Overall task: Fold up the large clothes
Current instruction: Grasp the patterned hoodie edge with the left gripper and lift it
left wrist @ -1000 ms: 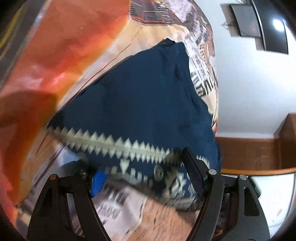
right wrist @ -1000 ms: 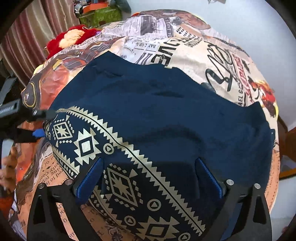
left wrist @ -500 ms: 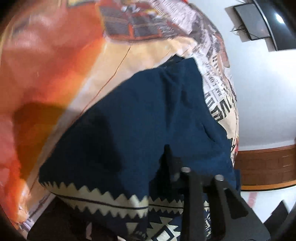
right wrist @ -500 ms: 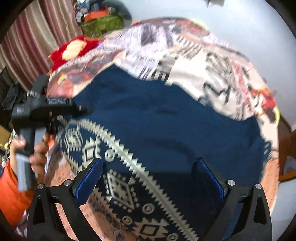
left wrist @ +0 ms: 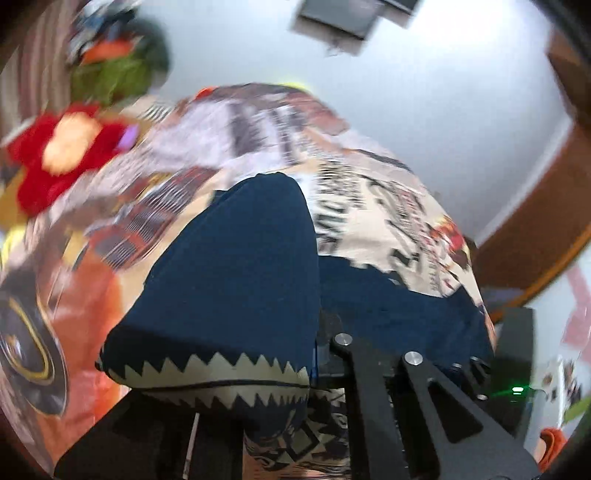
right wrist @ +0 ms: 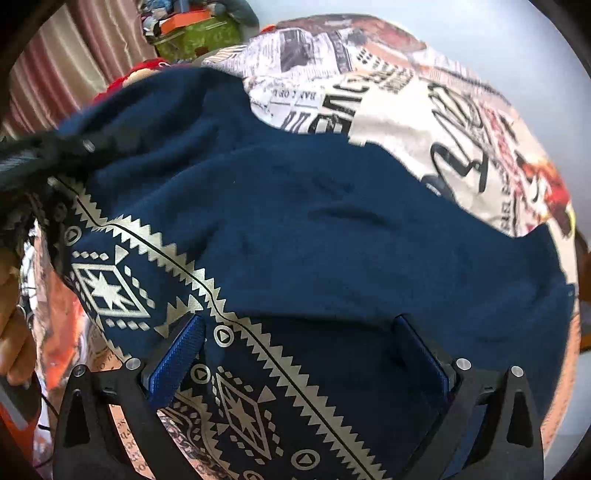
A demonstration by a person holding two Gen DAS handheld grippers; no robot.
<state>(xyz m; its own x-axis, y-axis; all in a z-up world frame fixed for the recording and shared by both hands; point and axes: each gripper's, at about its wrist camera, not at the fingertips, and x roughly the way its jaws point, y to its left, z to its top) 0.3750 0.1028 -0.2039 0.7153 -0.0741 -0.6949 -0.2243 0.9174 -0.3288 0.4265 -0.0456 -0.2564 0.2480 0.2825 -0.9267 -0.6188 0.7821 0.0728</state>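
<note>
A large navy garment [right wrist: 314, 236] with a cream geometric band lies on a bed with a newspaper-print cover [right wrist: 413, 99]. My left gripper [left wrist: 314, 354] is shut on the garment's left edge and holds it lifted; the fold [left wrist: 236, 266] drapes over the fingers and hides the left finger. The left gripper also shows at the left edge of the right wrist view [right wrist: 44, 158]. My right gripper [right wrist: 299, 350] is open, its blue-padded fingers [right wrist: 177, 358] hovering over the patterned band near the front.
A red plush toy [left wrist: 62, 147] and a green box [right wrist: 195, 33] lie at the far side of the bed. A white wall with a dark screen [left wrist: 340, 18] is behind. Wooden furniture [left wrist: 535, 240] stands to the right.
My left gripper has closed on the garment's edge, lifted it and swung it inward across the bed. My right gripper has stayed open, shifting slightly over the patterned band.
</note>
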